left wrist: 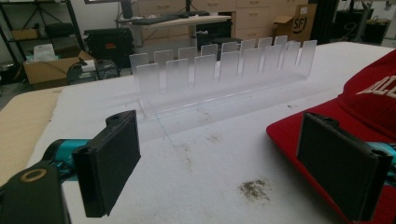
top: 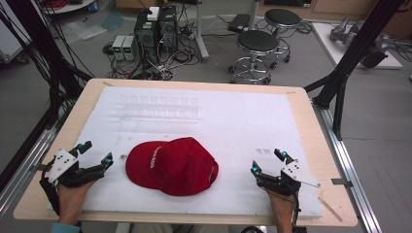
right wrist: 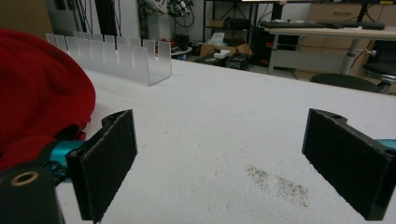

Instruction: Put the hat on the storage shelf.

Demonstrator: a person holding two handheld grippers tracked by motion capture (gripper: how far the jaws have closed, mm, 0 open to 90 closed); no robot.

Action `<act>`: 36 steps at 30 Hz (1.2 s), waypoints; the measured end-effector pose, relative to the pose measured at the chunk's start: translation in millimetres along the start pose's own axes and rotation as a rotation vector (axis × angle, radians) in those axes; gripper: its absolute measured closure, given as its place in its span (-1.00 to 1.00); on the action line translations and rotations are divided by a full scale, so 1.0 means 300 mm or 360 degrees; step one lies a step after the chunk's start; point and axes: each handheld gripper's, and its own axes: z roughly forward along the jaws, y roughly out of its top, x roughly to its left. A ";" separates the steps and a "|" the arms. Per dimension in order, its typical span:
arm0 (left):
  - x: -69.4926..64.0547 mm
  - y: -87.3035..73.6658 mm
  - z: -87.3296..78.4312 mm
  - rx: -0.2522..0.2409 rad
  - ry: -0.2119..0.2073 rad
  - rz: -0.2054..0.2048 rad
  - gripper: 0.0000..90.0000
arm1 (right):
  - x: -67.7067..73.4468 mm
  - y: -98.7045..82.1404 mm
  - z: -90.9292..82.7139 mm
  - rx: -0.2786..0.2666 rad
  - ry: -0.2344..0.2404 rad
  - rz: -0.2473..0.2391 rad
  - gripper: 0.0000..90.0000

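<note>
While red cap (top: 171, 166) lies untouched, left gripper (top: 98, 153) & right gripper (top: 266, 161) flank it, jaws wide, empty. Approach step; next probably close in on cap edges.

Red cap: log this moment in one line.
red cap flat on white mat | left claw open | right claw open | cap untouched

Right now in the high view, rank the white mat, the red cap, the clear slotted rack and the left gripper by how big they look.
1. White mat, largest by far.
2. Red cap.
3. Clear slotted rack, about as long as the cap but narrower; it lies farther off, so this is unsure.
4. Left gripper, smallest.
</note>
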 end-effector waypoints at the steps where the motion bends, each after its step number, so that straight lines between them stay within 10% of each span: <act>1: 0.001 0.000 0.000 0.0001 -0.0001 0.0000 -0.69 | 0.000 0.000 0.000 0.0000 0.0000 0.0000 -0.80; 36: 0.008 0.001 0.000 0.0002 -0.0011 -0.0031 -0.70 | -0.008 0.000 -0.001 -0.0005 0.0012 0.0036 -0.80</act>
